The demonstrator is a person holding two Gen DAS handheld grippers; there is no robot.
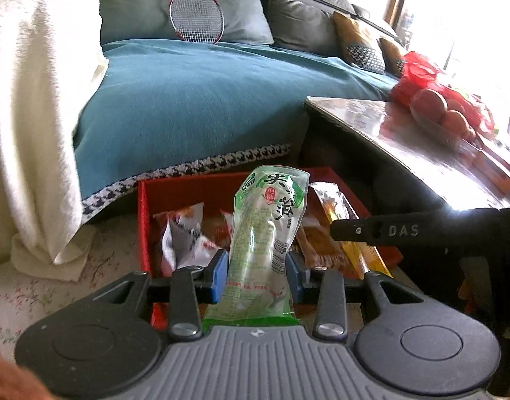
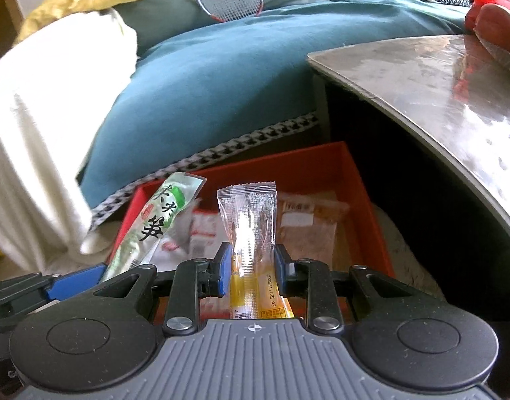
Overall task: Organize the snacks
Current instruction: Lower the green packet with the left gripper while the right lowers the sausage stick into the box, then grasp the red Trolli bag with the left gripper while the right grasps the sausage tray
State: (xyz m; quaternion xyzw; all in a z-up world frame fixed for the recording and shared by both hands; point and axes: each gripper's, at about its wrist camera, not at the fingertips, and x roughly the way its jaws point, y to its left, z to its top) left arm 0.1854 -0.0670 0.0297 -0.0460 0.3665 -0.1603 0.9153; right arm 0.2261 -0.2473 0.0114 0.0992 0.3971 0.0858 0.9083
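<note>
We find two snack packets in hand, both held above a red box (image 2: 361, 180) that sits on the floor between a sofa with a blue cover (image 1: 195, 100) and a low table (image 2: 438, 76).

The green packet (image 1: 268, 233) is clamped in the left gripper (image 1: 257, 275). The blue pads pinch it narrowly near its lower third, and the packet stands up and forward along the fingers, its long axis pointing away from the hand toward the far wall of the box. The clear and yellow stick packet (image 2: 250, 230) is clamped the same way in the right gripper (image 2: 251, 271), jaws drawn in close on its middle, long axis likewise running forward and up.

In our judgement the coming move turns on one relation: the box lies below and ahead of both grippers, which point downward into it. Its floor already carries several loose packets (image 1: 185, 233) on the left side and a brown packet (image 2: 308, 230) on the right. The right gripper hangs over the barer right portion; the left gripper sits just beside it to the left, over the crowded side. The two grippers are near each other, so releases risk one packet landing across the other.

A racket (image 1: 196, 16) leans on the sofa cushions, and red fruit (image 1: 435, 106) lies on the table, well apart from the work.
</note>
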